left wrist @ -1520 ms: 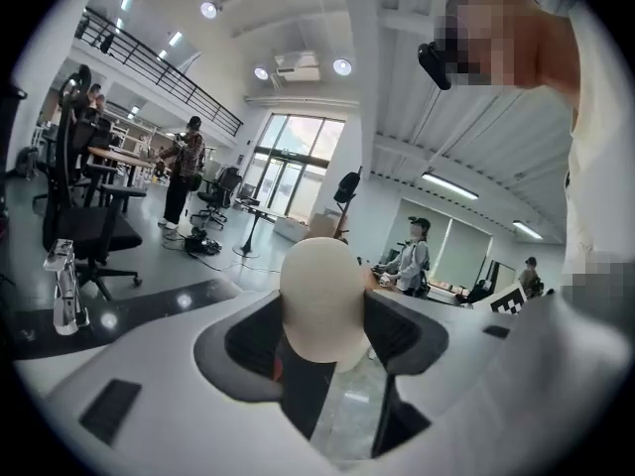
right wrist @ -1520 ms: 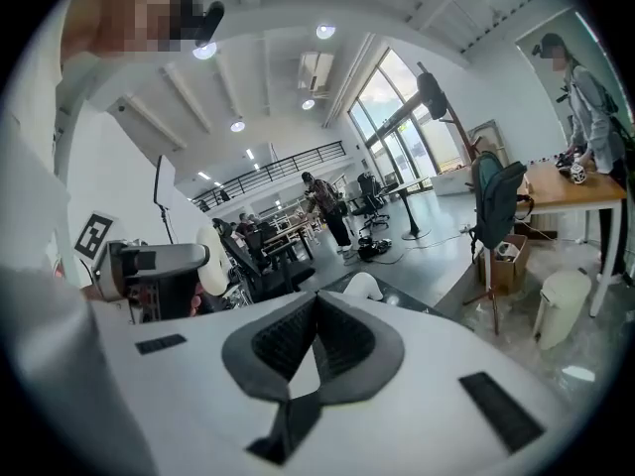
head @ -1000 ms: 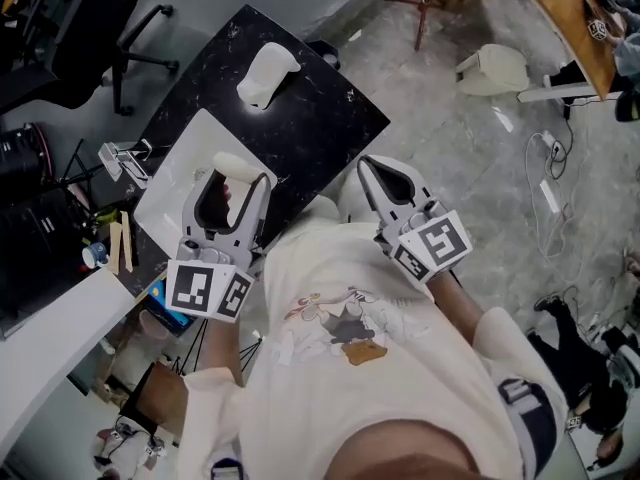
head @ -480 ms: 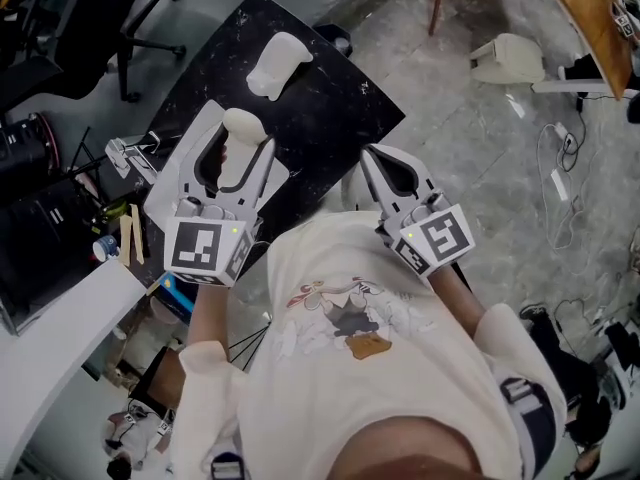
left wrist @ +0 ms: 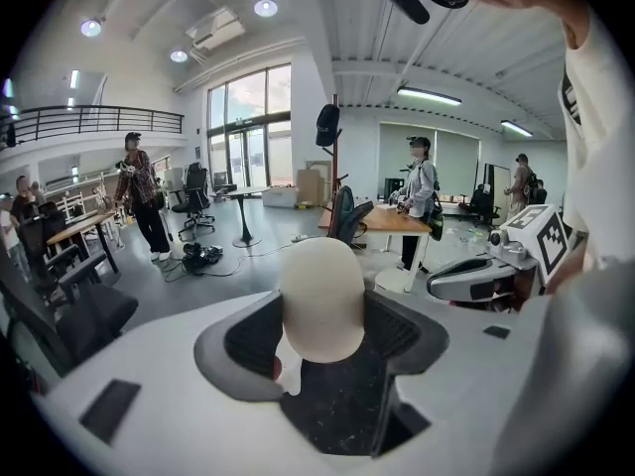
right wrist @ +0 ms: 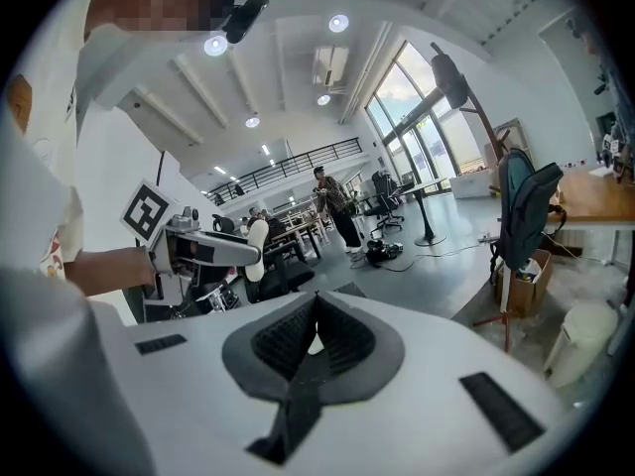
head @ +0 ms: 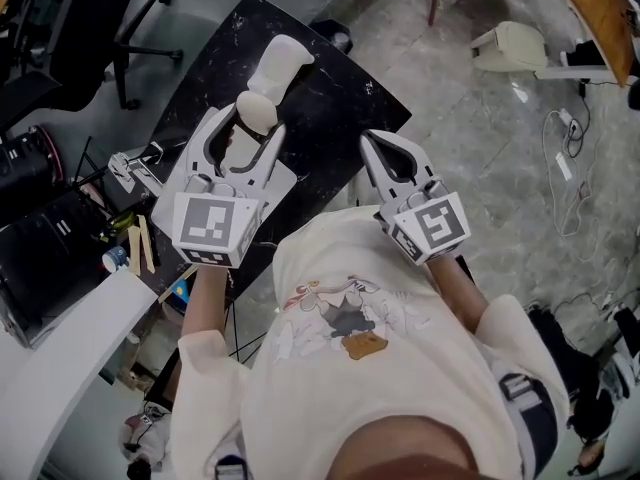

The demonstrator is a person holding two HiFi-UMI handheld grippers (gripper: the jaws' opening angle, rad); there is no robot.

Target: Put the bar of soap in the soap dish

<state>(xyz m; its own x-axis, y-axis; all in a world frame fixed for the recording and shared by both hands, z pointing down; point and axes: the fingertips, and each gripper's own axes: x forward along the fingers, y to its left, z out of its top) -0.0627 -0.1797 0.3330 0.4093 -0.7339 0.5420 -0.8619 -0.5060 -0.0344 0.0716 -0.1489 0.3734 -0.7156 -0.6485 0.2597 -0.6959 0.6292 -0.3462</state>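
My left gripper [head: 258,118] is shut on a cream oval bar of soap [head: 258,110], held in the air over the black marble table [head: 340,108]. In the left gripper view the soap [left wrist: 319,297] stands upright between the dark pads [left wrist: 405,337]. The white soap dish [head: 283,60] sits on the table just beyond the soap. My right gripper [head: 374,140] hangs shut and empty off the table's near right edge; its jaws meet in the right gripper view [right wrist: 316,313], which also shows the left gripper [right wrist: 198,251] with the soap [right wrist: 256,249].
A white board [head: 283,182] lies on the table under the left gripper. A black office chair [head: 85,18] and dark equipment [head: 40,248] stand to the left, a white desk [head: 50,368] at lower left. A white bin [head: 512,44] and cables lie on the floor at right.
The left gripper has carried the soap up off the white board and forward towards the soap dish. The right gripper has hardly moved.
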